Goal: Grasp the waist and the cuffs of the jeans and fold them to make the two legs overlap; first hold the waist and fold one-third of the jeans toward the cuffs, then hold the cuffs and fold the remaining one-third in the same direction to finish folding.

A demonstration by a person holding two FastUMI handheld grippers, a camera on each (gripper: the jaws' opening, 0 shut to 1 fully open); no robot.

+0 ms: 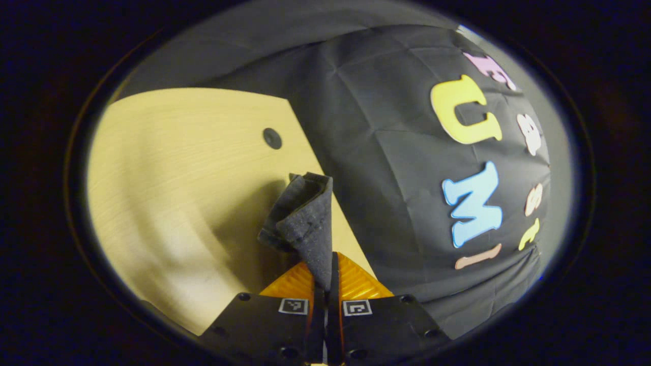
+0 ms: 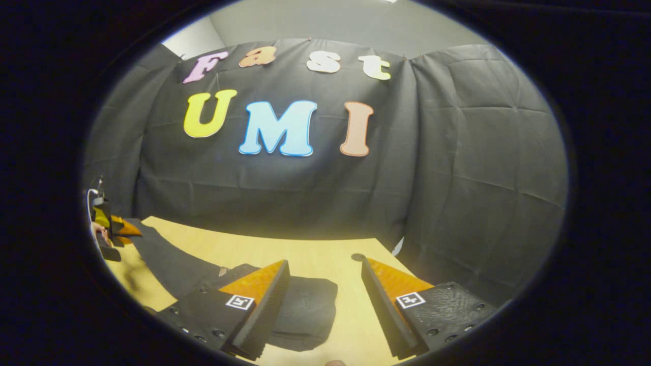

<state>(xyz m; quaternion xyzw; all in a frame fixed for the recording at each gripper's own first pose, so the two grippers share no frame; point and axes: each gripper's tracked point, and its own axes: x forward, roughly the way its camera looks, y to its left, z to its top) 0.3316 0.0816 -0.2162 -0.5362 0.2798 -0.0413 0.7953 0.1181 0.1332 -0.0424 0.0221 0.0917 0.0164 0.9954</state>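
The dark jeans (image 2: 305, 310) lie on the light wooden table (image 2: 315, 251), their wide waist end just below and left of my right gripper (image 2: 325, 264). That gripper hovers open above the table, holding nothing. One leg (image 2: 168, 259) runs off to the far left, where the left gripper (image 2: 119, 229) holds its end. In the left gripper view, my left gripper (image 1: 324, 264) is shut on a hemmed fold of the jeans (image 1: 305, 218), lifted off the table (image 1: 193, 168). The cloth bunches up past the fingertips.
A small black round cap (image 2: 358, 257) sits in the tabletop near its far edge, also seen as a cap (image 1: 272, 138) in the left gripper view. The booth's black cloth wall stands close behind the table. A hand (image 2: 99, 231) shows at the far left.
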